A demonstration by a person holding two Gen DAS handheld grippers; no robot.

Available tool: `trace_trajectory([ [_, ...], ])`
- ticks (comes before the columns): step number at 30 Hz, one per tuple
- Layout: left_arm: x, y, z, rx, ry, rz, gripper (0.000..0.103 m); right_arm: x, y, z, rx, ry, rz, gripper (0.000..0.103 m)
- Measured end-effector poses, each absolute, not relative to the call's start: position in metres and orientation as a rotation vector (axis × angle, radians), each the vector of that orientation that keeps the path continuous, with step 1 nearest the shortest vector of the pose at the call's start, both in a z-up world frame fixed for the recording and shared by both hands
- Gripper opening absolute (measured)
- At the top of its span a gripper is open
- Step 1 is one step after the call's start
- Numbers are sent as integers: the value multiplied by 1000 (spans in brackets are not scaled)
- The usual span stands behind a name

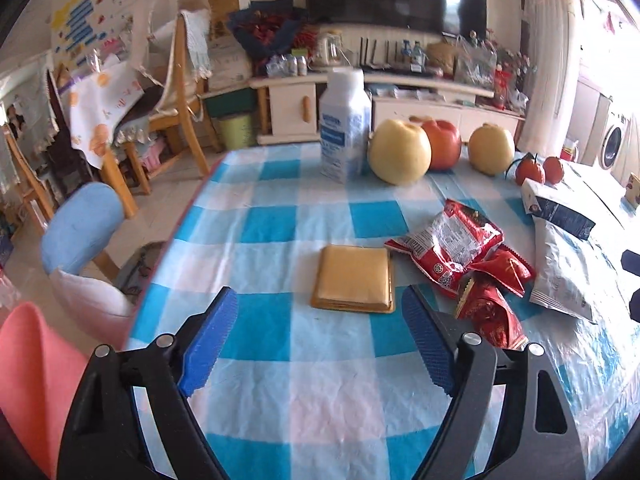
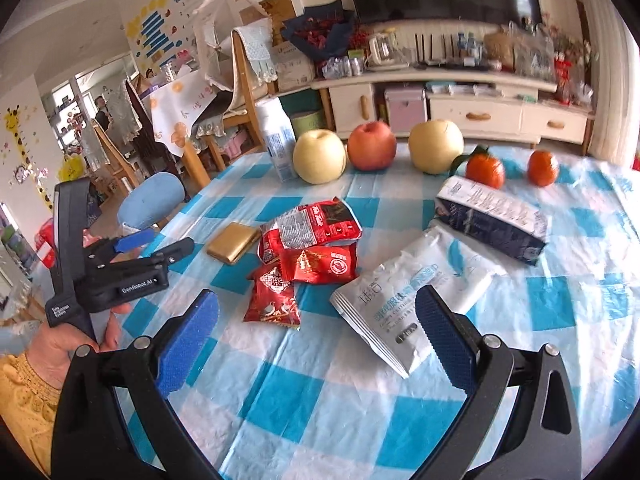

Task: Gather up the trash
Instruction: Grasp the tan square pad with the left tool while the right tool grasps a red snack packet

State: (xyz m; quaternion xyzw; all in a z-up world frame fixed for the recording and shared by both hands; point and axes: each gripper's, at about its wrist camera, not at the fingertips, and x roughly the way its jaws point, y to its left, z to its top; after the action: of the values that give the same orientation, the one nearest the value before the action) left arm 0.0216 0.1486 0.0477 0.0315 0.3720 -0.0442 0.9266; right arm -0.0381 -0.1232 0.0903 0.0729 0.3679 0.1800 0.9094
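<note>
On the blue-checked tablecloth (image 1: 280, 360) lie a flat gold packet (image 1: 353, 279) (image 2: 233, 242), several red snack wrappers (image 1: 452, 240) (image 2: 312, 236), a white pouch (image 2: 408, 296) (image 1: 560, 272) and a dark blue and white carton on its side (image 2: 492, 216) (image 1: 560, 208). My left gripper (image 1: 320, 336) is open and empty, just short of the gold packet; it also shows at the left of the right wrist view (image 2: 160, 246). My right gripper (image 2: 316, 340) is open and empty, hovering before the white pouch and red wrappers.
A white and blue milk carton (image 1: 346, 128) stands at the far edge beside two yellow pears (image 1: 400, 150), a red apple (image 1: 442, 144) and two tangerines (image 2: 484, 168). A blue chair (image 1: 80, 228) stands left of the table. A TV cabinet (image 2: 460, 104) is behind.
</note>
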Motion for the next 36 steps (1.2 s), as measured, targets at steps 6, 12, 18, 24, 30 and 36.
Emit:
trace_trajectory([
  [6,45,143,30,44,818,-120,81,-9,-112,70,122,805,405,99],
  [12,66,135,15,53,889,-141,80,18,-104,57,99,832,438,99],
  [18,80,130,7,68,936,-154,80,39,-94,50,91,860,498,99],
  [24,84,128,7,73,940,-148,80,47,-83,41,52,894,505,98],
  [30,82,123,8,76,926,-156,65,49,-86,39,80,904,519,86],
  [36,80,124,9,78,924,-151,63,49,-90,38,118,906,538,75],
])
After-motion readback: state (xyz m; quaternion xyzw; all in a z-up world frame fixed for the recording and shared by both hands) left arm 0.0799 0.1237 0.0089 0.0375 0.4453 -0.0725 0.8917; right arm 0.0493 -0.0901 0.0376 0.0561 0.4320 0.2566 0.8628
